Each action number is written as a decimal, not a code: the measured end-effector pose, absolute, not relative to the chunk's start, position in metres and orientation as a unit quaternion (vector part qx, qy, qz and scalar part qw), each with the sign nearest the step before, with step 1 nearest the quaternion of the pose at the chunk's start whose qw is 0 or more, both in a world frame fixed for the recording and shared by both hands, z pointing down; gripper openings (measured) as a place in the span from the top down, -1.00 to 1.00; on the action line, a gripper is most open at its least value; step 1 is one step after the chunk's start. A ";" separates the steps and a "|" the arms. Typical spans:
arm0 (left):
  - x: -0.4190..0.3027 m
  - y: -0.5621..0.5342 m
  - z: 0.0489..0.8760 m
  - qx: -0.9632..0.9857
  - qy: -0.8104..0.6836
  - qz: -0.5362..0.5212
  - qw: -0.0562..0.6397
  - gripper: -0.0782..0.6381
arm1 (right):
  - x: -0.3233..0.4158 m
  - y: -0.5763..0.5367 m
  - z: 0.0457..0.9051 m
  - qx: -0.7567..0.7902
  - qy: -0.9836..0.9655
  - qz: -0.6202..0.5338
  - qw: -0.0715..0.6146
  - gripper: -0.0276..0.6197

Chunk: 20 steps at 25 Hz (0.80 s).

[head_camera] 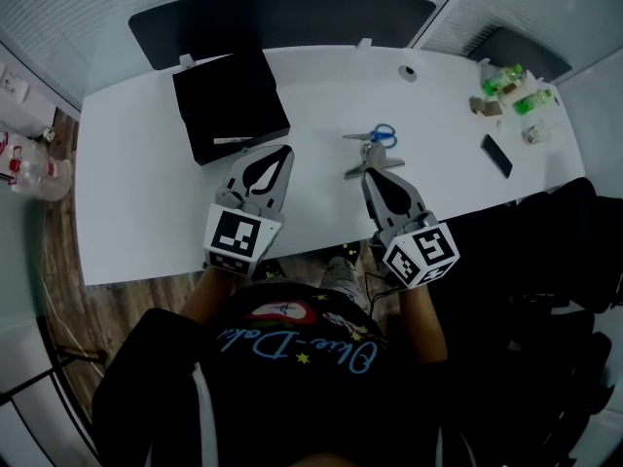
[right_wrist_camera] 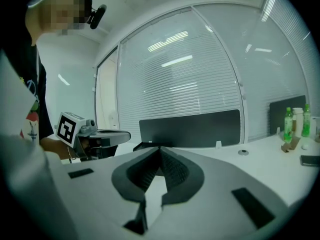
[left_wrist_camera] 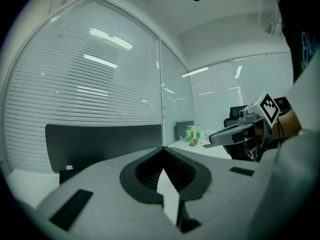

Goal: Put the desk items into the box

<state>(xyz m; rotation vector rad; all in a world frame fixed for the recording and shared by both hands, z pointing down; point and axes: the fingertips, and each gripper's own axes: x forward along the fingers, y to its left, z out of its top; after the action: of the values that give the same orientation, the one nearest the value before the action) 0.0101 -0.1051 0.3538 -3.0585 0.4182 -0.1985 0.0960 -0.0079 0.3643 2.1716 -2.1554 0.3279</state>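
**Head view.** My left claw (head_camera: 280, 150) and right claw (head_camera: 371, 175) are both closed and empty, low over the near half of the white tabletop (head_camera: 136, 202).
- One black box (head_camera: 230, 105) lies ahead of the left claw and a little to its left, near that tip.
- One pair of blue-handled scissors (head_camera: 374, 136) lies straight beyond the right claw. Its long axis runs across the tabletop, handles to the right and blades to the left.
- One grey elongated item (head_camera: 374, 163) lies between the scissors and the right tip, also crosswise. I cannot identify it, nor tell whether the tip touches it.
- The right claw is the nearer to both loose items. The left claw is the nearer to the box.
- Well off to the right are one dark flat slab (head_camera: 496, 155) and two green bottles (head_camera: 506, 79).

**Left gripper view.** The jaws meet at the tip with nothing between them. The right claw (left_wrist_camera: 214, 138) shows at the right, roughly level, and the bottles are small behind it.

**Right gripper view.** The jaws are together with nothing between them. The left claw (right_wrist_camera: 127, 134) shows at the left. Both green bottles (right_wrist_camera: 288, 125) and the slab (right_wrist_camera: 310, 160) sit at the far right. The scissors and the grey item do not show here.

As I judge it, the right claw must part its jaws across a crosswise item, then carry it leftward to the box.
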 end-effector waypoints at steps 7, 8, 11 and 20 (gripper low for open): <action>0.023 -0.103 0.354 -0.986 0.156 -0.061 0.017 0.76 | 0.117 -0.011 0.360 0.689 -0.717 0.096 0.043 0.88; 0.025 -0.102 0.354 -0.985 0.161 -0.063 0.022 0.76 | 0.122 -0.012 0.359 0.685 -0.721 0.091 0.047 0.84; 0.030 -0.099 0.355 -0.983 0.173 -0.064 0.017 0.76 | 0.135 -0.013 0.356 0.678 -0.729 0.082 0.056 0.77; 0.051 -0.086 0.358 -0.973 0.223 -0.067 0.010 0.76 | 0.173 -0.012 0.357 0.638 -0.765 0.074 0.058 0.73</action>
<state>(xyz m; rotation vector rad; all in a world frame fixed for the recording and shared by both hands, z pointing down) 0.0506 -0.0861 0.3580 -3.0355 0.6947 -0.2093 0.1733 -0.0123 0.3566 1.9328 -2.3173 0.2235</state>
